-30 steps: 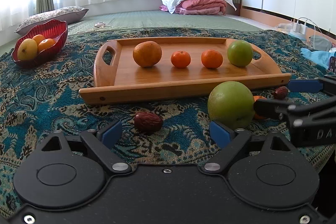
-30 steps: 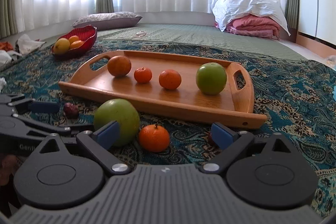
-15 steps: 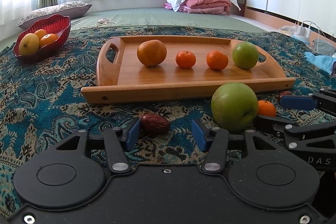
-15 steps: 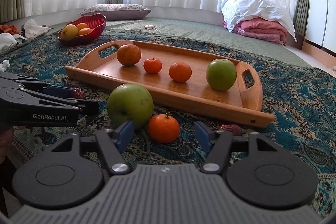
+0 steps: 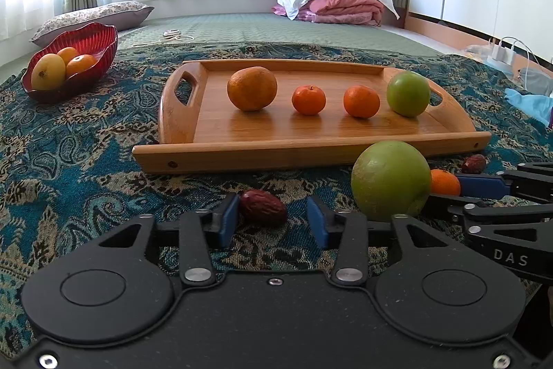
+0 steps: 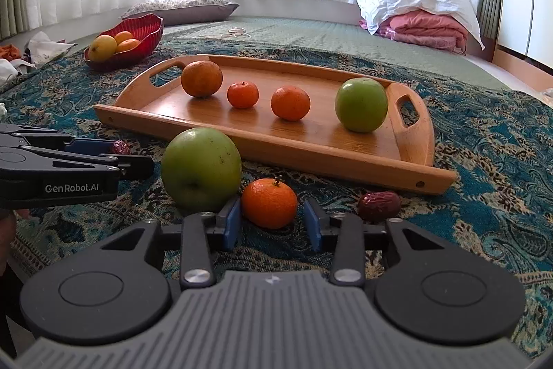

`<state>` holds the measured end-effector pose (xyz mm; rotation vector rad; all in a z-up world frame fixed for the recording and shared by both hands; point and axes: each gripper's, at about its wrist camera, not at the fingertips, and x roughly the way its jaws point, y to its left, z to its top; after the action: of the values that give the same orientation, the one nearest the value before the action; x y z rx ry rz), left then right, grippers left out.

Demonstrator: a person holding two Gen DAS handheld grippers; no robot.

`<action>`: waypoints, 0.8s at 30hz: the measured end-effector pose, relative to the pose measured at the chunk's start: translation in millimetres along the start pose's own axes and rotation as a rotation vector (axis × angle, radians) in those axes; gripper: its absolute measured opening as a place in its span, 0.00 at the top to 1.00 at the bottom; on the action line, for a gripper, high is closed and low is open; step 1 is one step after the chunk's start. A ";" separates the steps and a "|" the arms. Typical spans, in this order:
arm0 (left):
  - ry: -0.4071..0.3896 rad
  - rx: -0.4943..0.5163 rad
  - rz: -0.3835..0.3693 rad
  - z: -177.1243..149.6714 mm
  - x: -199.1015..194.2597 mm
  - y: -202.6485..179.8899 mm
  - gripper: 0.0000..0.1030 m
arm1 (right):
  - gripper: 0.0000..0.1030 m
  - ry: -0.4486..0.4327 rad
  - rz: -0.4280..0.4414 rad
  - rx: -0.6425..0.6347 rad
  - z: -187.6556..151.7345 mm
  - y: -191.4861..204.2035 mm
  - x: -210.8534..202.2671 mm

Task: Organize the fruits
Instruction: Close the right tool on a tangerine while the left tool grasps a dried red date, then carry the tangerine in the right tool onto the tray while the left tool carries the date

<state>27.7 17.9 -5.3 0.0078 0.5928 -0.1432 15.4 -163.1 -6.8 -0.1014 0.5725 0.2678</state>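
A wooden tray (image 5: 311,147) (image 6: 331,154) holds a large orange (image 5: 252,88), two mandarins (image 5: 308,99) and a green apple (image 5: 408,93). In front of it on the cloth lie a big green apple (image 5: 390,180) (image 6: 201,169), a mandarin (image 6: 269,203) (image 5: 445,183) and two red dates (image 5: 263,208) (image 6: 379,201). My left gripper (image 5: 273,218) is open around the near date, its left pad touching it. My right gripper (image 6: 273,222) is open around the loose mandarin.
A red bowl (image 5: 93,40) (image 6: 145,33) with yellow and orange fruit stands at the far left on the patterned blue cloth (image 5: 86,154). A pillow, folded bedding (image 5: 338,6) and cables lie beyond.
Both grippers have moved forward and narrowed. The left now brackets the date, the right brackets the loose mandarin.
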 end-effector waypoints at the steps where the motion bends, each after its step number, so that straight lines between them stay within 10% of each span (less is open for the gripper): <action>1: -0.001 0.001 0.001 0.0 0.2 -0.5 0.69 | 0.58 0.001 0.000 0.003 0.1 0.0 1.1; 24: -0.100 -0.041 0.028 55.1 -5.3 5.6 0.73 | 0.64 -0.120 -0.098 0.081 39.5 -21.4 -3.3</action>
<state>54.8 21.4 43.2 -0.0303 0.4950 -0.1040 39.3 -177.8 28.5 -0.0342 0.4570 0.1541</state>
